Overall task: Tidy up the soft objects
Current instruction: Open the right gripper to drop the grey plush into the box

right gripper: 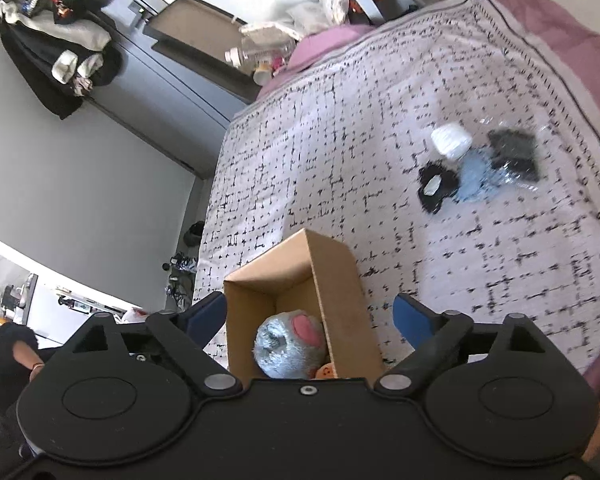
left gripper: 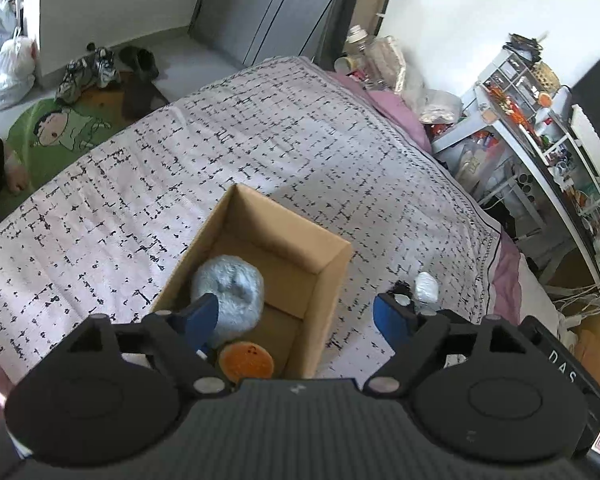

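Both tools, left point(left gripper: 296, 314) and right point(right gripper: 310, 318), hang wide open and empty over a cardboard box point(right gripper: 342, 280) holding a fluffy blue plush point(right gripper: 288, 350). Ahead and right, small cloth items point(right gripper: 474, 178) on the bed look light and limp; pinch a bunched fold.

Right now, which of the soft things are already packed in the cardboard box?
The fluffy blue-grey plush and the small orange toy lie inside the cardboard box. The white, black and light-blue pieces still lie loose on the bedspread.
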{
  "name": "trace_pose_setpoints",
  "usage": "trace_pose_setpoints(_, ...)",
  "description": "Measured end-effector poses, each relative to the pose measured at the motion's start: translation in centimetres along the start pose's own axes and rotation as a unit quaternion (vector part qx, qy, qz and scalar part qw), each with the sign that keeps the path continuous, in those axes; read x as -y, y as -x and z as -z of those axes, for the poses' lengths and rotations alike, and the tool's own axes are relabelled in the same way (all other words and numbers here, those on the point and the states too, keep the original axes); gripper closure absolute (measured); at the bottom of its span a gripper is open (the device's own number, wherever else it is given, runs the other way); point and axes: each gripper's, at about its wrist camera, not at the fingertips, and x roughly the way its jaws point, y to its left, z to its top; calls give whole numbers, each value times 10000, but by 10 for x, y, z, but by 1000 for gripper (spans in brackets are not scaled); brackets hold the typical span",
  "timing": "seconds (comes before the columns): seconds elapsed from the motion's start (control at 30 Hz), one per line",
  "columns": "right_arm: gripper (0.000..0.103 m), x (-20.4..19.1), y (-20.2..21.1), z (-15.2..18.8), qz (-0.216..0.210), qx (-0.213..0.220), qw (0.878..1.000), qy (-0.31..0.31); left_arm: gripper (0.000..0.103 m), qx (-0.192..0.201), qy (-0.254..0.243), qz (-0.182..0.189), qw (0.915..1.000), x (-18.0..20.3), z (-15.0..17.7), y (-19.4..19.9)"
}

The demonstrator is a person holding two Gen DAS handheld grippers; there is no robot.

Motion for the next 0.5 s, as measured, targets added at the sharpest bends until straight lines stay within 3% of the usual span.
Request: trace_pose_setpoints(0.5,6,35,57,-6,-102,183,9996,189,13,139,-479,-58,9987,51,37,35)
